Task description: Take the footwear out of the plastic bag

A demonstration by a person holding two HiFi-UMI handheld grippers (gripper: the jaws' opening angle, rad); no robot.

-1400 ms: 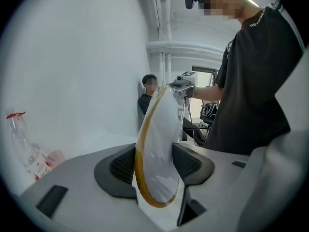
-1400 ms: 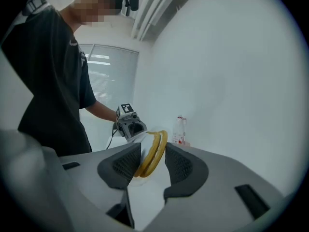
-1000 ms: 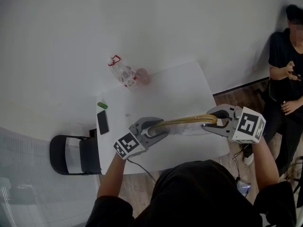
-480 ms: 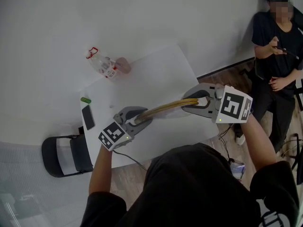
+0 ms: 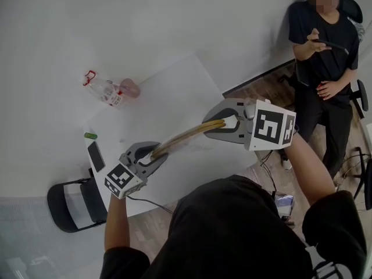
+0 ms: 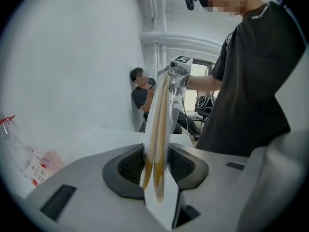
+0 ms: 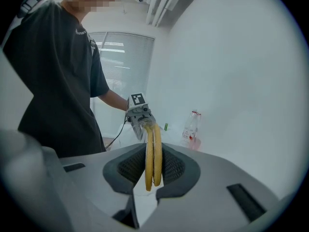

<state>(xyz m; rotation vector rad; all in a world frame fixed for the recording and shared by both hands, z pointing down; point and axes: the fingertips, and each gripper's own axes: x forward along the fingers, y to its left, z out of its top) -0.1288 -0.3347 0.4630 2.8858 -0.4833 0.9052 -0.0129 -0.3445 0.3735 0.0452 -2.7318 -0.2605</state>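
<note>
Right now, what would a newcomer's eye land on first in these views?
The yellow footwear in its plastic bag, stretched above the white table between the left hand-held gripper and the right hand-held gripper, both clamped on it, jaws having just closed further. Then the clear bottle at the table's far left corner and a bystander by the wall.

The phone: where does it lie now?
In the head view, the phone lies at the table's left edge, just below a small green thing and above the black chair.
</note>
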